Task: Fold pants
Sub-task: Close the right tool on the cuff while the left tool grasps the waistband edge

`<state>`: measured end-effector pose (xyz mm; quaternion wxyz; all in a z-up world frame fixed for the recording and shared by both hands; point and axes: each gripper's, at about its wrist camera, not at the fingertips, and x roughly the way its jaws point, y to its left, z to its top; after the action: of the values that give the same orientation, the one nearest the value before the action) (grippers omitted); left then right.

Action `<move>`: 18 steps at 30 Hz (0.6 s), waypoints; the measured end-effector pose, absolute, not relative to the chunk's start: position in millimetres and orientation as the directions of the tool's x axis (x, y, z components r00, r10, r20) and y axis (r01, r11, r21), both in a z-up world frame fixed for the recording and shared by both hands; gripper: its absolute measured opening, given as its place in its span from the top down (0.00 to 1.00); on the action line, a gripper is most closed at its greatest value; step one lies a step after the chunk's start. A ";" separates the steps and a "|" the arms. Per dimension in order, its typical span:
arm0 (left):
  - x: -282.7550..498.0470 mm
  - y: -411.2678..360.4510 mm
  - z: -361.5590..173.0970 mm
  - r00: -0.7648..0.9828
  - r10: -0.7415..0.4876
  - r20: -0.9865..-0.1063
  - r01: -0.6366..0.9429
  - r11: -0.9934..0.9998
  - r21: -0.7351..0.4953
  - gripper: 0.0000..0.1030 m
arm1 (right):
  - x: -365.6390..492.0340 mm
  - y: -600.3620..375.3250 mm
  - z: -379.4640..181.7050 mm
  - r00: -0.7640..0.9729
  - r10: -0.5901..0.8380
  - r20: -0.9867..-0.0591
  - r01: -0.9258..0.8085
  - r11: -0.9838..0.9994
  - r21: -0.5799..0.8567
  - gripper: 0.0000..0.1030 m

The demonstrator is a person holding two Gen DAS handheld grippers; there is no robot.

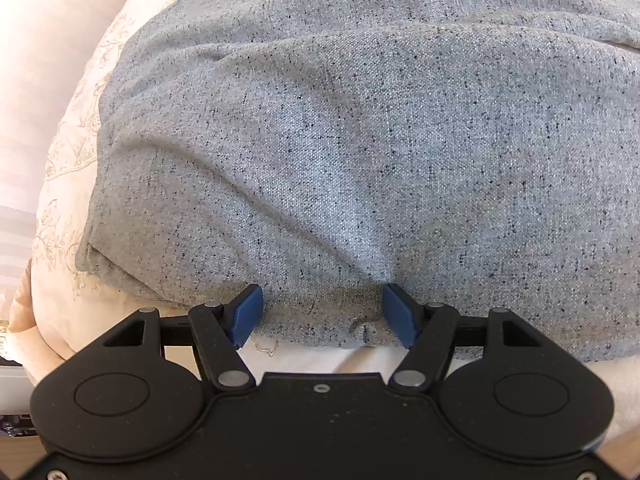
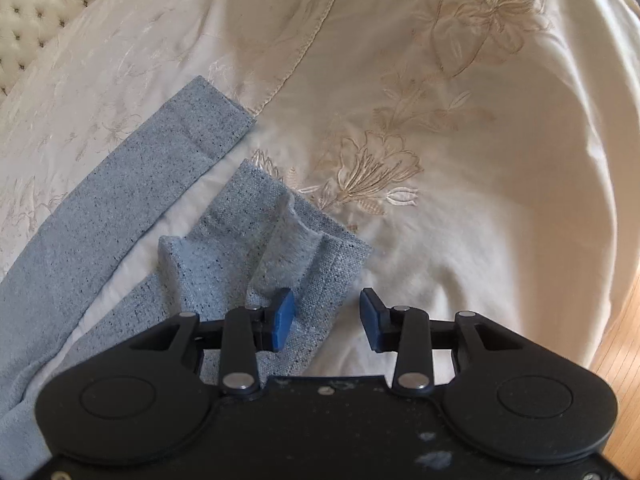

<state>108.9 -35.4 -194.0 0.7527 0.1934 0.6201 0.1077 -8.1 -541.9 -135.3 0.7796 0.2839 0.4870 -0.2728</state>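
The pants are light blue-grey speckled fabric. In the left wrist view their wide upper part (image 1: 360, 140) fills most of the frame, wrinkled. My left gripper (image 1: 322, 316) is open, its blue pads on either side of the near edge of the fabric. In the right wrist view two leg ends lie on the bed: a flat far one (image 2: 132, 196) and a near one (image 2: 280, 256) with its cuff rumpled and turned up. My right gripper (image 2: 326, 318) is open just over the near leg's right edge, its left pad (image 2: 282, 316) above the fabric.
The pants lie on a cream embroidered bedspread (image 2: 460, 160). A tufted headboard (image 2: 36, 4) shows at the far left. Wooden floor (image 2: 624, 340) shows past the bed's right edge. A pale wall or curtain (image 1: 36, 80) is beyond the bed's left side.
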 end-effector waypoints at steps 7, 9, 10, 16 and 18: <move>96.1 -62.8 -190.4 0.229 0.433 -0.872 0.074 0.885 0.459 0.32 | -5.9 -539.0 -126.5 0.424 -0.113 -0.899 0.657 0.721 0.219 0.91; 92.5 -68.8 -185.6 0.243 0.434 -0.867 0.083 0.882 0.465 0.33 | -16.0 -539.1 -111.9 0.441 -0.136 -0.887 0.645 0.735 0.208 0.93; 89.1 -71.4 -184.8 0.256 0.428 -0.867 0.087 0.883 0.461 0.33 | -22.3 -539.0 -102.9 0.446 -0.155 -0.882 0.641 0.743 0.194 0.93; 67.5 -69.0 -143.1 0.338 0.323 -0.884 0.051 0.932 0.360 0.33 | -62.4 -540.5 -86.2 0.411 -0.189 -0.892 0.659 0.738 0.147 0.94; 57.2 -64.8 -127.3 0.365 0.292 -0.884 0.014 0.948 0.319 0.33 | -63.3 -535.5 -97.2 0.371 -0.190 -0.909 0.661 0.742 0.114 0.94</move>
<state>57.2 -64.8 -127.3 0.8148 0.1373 0.5568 0.0853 -63.3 -535.5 -97.2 0.7928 0.2388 0.4924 -0.2684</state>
